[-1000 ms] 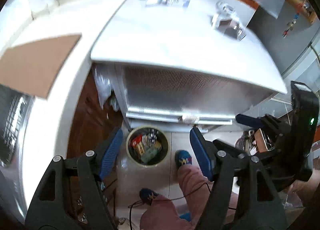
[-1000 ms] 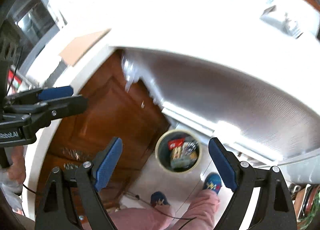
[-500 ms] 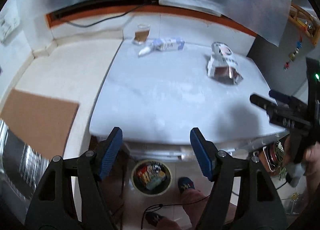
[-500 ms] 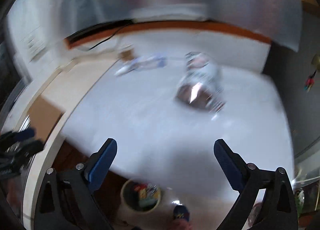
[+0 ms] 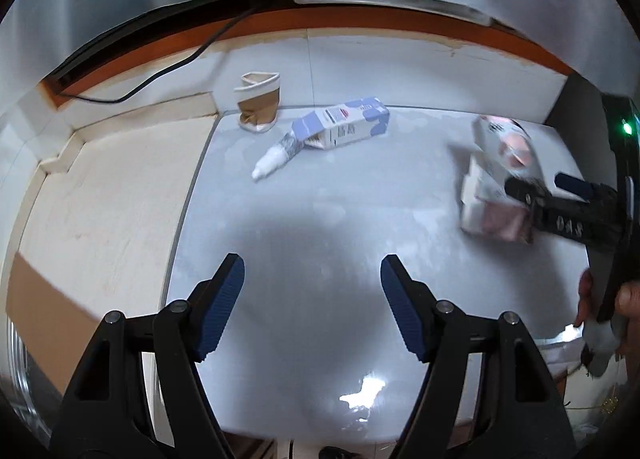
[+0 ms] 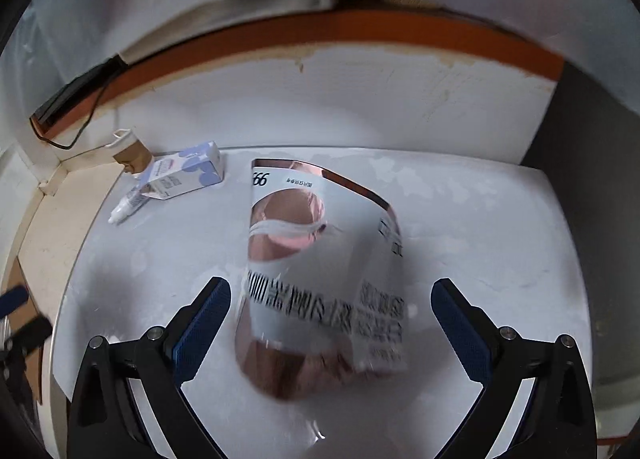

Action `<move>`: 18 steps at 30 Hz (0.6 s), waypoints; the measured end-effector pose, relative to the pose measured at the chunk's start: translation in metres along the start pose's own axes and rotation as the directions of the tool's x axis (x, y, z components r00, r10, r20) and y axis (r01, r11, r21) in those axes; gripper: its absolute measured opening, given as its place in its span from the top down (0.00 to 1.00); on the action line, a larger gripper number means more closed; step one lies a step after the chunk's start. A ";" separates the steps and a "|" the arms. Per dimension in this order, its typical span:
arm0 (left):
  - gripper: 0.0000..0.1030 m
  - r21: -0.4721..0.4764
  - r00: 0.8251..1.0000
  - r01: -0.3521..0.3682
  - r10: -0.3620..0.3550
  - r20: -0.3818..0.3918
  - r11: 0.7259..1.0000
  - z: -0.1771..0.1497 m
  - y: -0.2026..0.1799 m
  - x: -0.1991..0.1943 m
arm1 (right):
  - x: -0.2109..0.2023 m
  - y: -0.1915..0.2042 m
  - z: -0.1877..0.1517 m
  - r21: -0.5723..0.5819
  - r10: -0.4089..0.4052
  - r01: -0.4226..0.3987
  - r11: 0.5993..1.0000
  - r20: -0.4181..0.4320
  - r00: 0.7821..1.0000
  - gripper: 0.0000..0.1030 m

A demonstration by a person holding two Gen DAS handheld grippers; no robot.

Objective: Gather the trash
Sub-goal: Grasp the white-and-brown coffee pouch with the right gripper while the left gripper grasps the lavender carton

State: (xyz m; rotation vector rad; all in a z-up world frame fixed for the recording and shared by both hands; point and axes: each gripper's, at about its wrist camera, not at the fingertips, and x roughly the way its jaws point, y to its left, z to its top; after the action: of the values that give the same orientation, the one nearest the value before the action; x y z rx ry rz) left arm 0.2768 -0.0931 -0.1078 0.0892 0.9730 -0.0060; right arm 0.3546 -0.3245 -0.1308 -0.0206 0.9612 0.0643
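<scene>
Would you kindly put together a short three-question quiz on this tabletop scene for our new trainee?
1. True or false: the right claw is shut on the foil pouch.
2. Which item lies nearest the crumpled paper cup? A) the foil pouch B) the carton C) the left claw
3. Fill in: a white ____ pokes out of the carton's open end.

Key
1. False: its pads stand clear on either side of the pouch.
2. B
3. tube

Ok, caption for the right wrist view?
Open right tongs straddle a foil pouch lying on the white table, pads not touching.
</scene>
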 end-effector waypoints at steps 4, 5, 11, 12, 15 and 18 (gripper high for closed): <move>0.34 0.030 1.000 -0.019 0.019 -0.022 0.999 0.032 -0.003 0.033 | 0.021 0.004 0.001 -0.016 0.009 -0.010 1.000 -0.040 0.999 0.02; 0.34 0.044 0.999 -0.025 0.026 -0.025 0.999 0.041 -0.005 0.043 | 0.027 0.004 0.002 -0.018 0.018 -0.019 1.000 -0.056 0.998 0.02; 0.34 0.159 0.997 -0.051 0.058 -0.041 0.986 0.079 -0.022 0.086 | 0.038 -0.007 -0.002 0.036 0.071 -0.069 0.997 -0.078 0.994 0.17; 0.34 0.185 0.997 -0.051 0.061 -0.048 0.981 0.084 -0.026 0.094 | 0.035 -0.014 -0.002 0.049 0.093 -0.089 0.995 -0.078 0.993 0.17; 0.34 0.258 0.996 -0.043 0.062 -0.068 0.965 0.098 -0.039 0.117 | 0.037 -0.018 0.002 0.049 0.110 -0.107 0.993 -0.070 0.991 0.19; 0.34 0.327 0.994 -0.032 0.064 -0.089 0.944 0.112 -0.049 0.138 | 0.039 -0.019 0.011 0.043 0.122 -0.120 0.992 -0.044 0.992 0.19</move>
State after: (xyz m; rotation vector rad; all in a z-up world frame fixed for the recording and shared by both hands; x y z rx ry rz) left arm 0.4445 -0.1461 -0.1633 0.4214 1.0618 -0.1192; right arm 0.3875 -0.3414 -0.1568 0.0736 1.0098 0.1564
